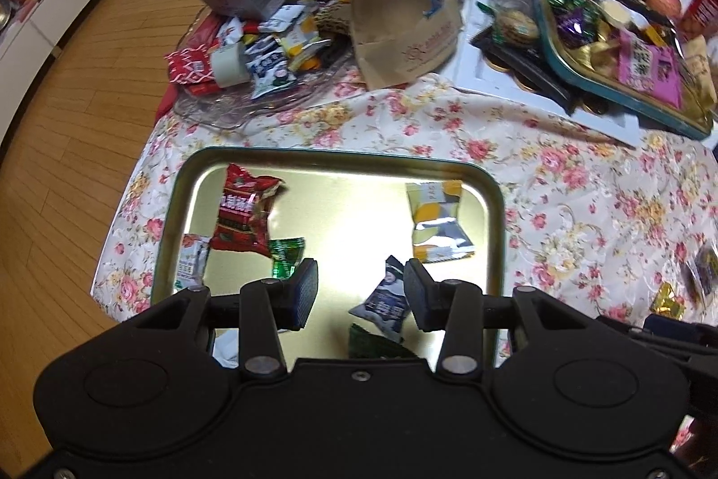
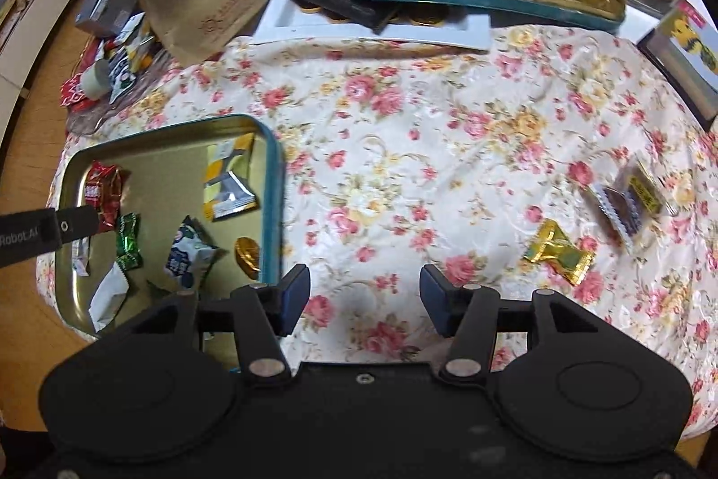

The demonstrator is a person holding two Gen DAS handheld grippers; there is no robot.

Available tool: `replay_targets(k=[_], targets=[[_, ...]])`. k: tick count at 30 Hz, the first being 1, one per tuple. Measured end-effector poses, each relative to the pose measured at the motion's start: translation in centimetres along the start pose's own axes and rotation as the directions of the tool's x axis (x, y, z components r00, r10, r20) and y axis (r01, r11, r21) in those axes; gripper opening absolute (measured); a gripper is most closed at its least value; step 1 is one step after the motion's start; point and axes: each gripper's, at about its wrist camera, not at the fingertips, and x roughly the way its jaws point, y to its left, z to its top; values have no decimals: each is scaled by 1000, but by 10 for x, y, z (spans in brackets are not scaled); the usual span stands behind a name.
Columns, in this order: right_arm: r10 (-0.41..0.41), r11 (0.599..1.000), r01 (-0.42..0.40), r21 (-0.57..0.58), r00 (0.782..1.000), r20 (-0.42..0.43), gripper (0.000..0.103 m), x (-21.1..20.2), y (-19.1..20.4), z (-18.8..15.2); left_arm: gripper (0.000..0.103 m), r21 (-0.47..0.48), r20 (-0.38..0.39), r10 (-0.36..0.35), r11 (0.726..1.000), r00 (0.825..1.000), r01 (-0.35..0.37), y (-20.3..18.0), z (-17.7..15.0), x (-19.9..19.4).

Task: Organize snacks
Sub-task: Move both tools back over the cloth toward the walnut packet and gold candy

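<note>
The left gripper (image 1: 361, 290), jaws spread and empty, hangs over a gold-lined tin tray (image 1: 341, 159) on the floral-clothed worktop (image 2: 404, 111). In the tray lie a red snack packet (image 1: 244, 209), a yellow-and-grey packet (image 1: 437, 223), a green candy (image 1: 287, 254) and a blue-and-white packet (image 1: 383, 299). The right gripper (image 2: 364, 299), jaws also spread, hovers just beside the tray; a gold-wrapped candy (image 2: 556, 250) and a dark ridged packet (image 2: 617, 209) lie loose on the cloth
</note>
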Motion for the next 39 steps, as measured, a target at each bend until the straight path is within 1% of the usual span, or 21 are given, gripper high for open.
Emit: replay_targets(k=[9,16,20,22,25,28,31,33,37,39], targets=[[-10,994,9,108,1000,5,57,-5,-48,-1,52,125,6,-17,992,1000,16,-49,-10,-4],[9,972,-8,236,1000,-5,57,-7,-94,-2,52,175,-10,-33,984,999,34,-80,-14,-5],[-3,956,6,292,1000,-10,57,-10,-119,-4,52,202,-17,-47,978,999,49,-96,-17,-7],[-17,950,21,311,1000,-16,57,-12,-130,-6,52,218,-19,-56,974,998,58,-103,-19,-8],[-66,942,65,330,998,-8,58,-15,-145,-10,52,242,-20,-66,968,998,69,-114,-22,-9],[-139,938,129,321,990,11,63,-18,-157,-13,52,258,-29,-77,963,997,82,-124,-24,-10],[-172,930,160,331,985,7,65,-17,-168,-17,52,268,-41,-92,958,995,99,-131,-25,-10],[-165,926,157,345,986,-6,67,-14,-176,-19,52,272,-43,-95,957,995,103,-135,-26,-10],[-120,919,120,375,992,-25,70,-1,-185,-25,52,283,-46,-93,954,995,103,-144,-28,-9],[-122,914,130,385,992,-45,71,7,-188,-27,52,285,-53,-93,953,994,104,-147,-29,-7]])
